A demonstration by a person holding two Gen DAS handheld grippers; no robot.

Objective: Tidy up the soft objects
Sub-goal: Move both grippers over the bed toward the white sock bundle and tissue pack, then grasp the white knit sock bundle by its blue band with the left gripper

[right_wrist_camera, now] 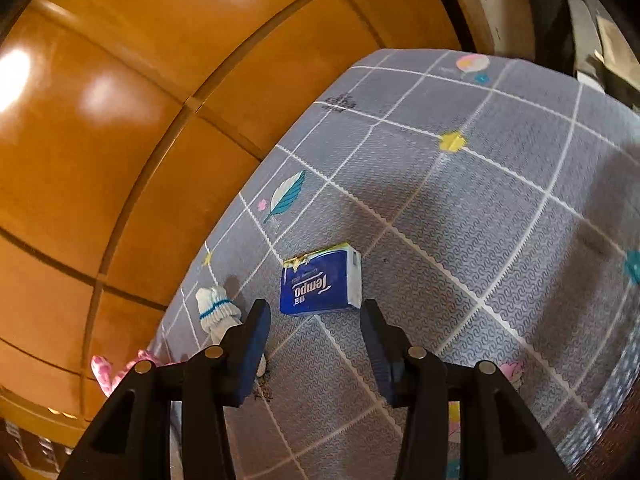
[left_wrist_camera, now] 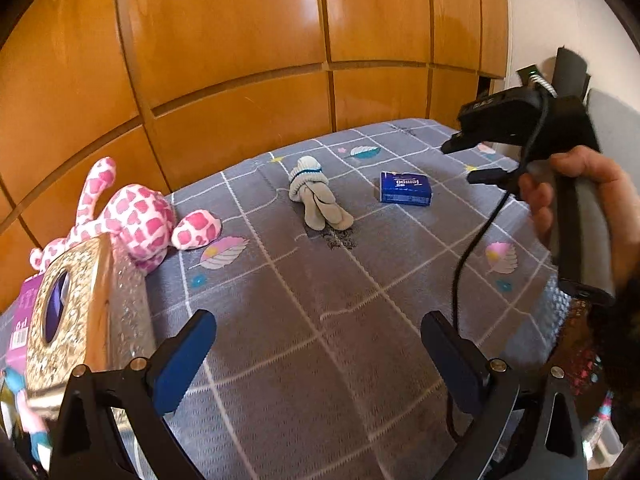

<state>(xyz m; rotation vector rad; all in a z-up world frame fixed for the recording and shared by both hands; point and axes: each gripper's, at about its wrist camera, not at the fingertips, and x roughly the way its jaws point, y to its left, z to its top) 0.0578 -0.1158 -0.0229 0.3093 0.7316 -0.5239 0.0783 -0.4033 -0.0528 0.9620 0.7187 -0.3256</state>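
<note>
The left gripper (left_wrist_camera: 318, 354) is held with jaws spread wide and empty above the grey bedspread (left_wrist_camera: 320, 300). The right gripper (right_wrist_camera: 316, 346) is parted, unloaded, just short of the tissue pack (right_wrist_camera: 322, 280). The rolled sock (left_wrist_camera: 316, 194) is located left of the pack, the pink plush toy (left_wrist_camera: 136, 216) at far left.

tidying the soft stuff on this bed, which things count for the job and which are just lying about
For the job: pink spotted plush toy, rolled grey sock, blue tissue pack.

Lying about: glittery gold box, grey patterned bedspread, wooden panelling.
</note>
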